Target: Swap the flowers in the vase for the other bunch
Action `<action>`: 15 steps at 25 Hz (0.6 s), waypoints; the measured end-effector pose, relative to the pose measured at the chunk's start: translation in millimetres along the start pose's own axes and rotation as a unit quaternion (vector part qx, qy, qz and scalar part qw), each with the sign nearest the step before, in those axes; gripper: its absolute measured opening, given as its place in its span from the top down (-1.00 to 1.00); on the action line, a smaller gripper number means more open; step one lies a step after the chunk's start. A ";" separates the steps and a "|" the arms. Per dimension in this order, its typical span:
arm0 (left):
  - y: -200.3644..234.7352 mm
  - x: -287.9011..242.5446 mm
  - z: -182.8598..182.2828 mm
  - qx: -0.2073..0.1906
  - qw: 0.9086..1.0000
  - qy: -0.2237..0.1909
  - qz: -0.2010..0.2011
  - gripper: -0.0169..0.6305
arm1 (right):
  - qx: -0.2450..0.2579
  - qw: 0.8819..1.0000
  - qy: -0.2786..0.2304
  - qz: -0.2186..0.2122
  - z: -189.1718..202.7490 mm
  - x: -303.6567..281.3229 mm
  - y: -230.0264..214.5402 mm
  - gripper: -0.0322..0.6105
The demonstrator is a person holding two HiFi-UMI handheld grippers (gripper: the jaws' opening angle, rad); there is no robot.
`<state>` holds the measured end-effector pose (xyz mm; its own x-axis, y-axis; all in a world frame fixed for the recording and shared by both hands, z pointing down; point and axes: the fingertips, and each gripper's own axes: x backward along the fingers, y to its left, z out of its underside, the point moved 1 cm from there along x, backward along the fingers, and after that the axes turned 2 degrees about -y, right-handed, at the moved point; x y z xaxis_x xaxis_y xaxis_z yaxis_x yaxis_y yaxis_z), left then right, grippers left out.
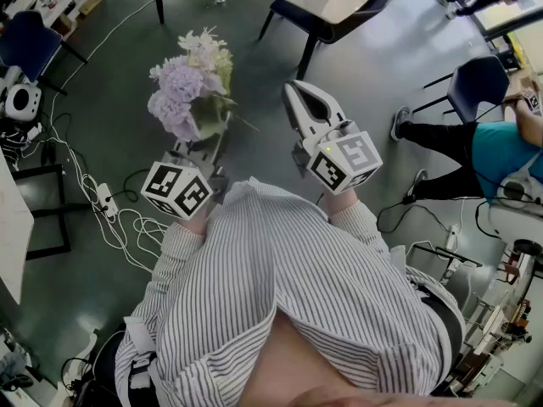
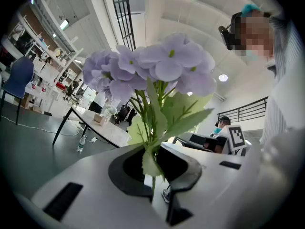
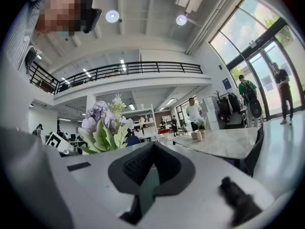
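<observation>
Stems of purple flower bunch (image 1: 188,91) seemingly pinched in left hand-held gripper (image 2: 153,174); right hand-held gripper (image 1: 294,90) clenched, empty, beside blooms.

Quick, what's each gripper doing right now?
Left gripper: closed on the stems of the purple flower bunch.
Right gripper: closed, nothing between its jaws.

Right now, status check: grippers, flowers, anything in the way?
Left gripper shut on purple flower bunch, stems between jaws. Right gripper shut, empty. No vase in view; cables, chair on floor below.
</observation>
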<state>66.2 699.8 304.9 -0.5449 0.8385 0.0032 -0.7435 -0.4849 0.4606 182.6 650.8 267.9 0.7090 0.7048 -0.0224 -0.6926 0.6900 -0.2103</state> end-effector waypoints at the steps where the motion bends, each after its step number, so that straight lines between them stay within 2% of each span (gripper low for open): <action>1: 0.0 -0.4 2.4 0.003 1.000 0.000 0.000 0.80 | 0.000 1.000 -0.004 0.001 1.8 1.3 -1.4 0.85; 5: -2.7 -3.0 3.9 0.008 1.000 -0.009 0.001 0.80 | -0.002 1.000 -0.009 0.005 5.6 4.8 -5.0 0.85; 8: -5.6 -4.0 -1.4 0.002 1.000 -0.013 0.005 0.80 | -0.012 1.000 -0.003 -0.013 5.0 1.9 1.7 0.85; 15: -1.4 -7.1 3.7 0.005 1.000 0.005 0.014 0.80 | -0.029 0.999 0.014 -0.032 16.3 -9.0 13.1 0.85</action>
<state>72.5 695.4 307.5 -0.5687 0.8225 0.0076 -0.7241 -0.5050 0.4697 165.0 656.2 281.3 0.7558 0.6539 -0.0352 -0.6373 0.7222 -0.2688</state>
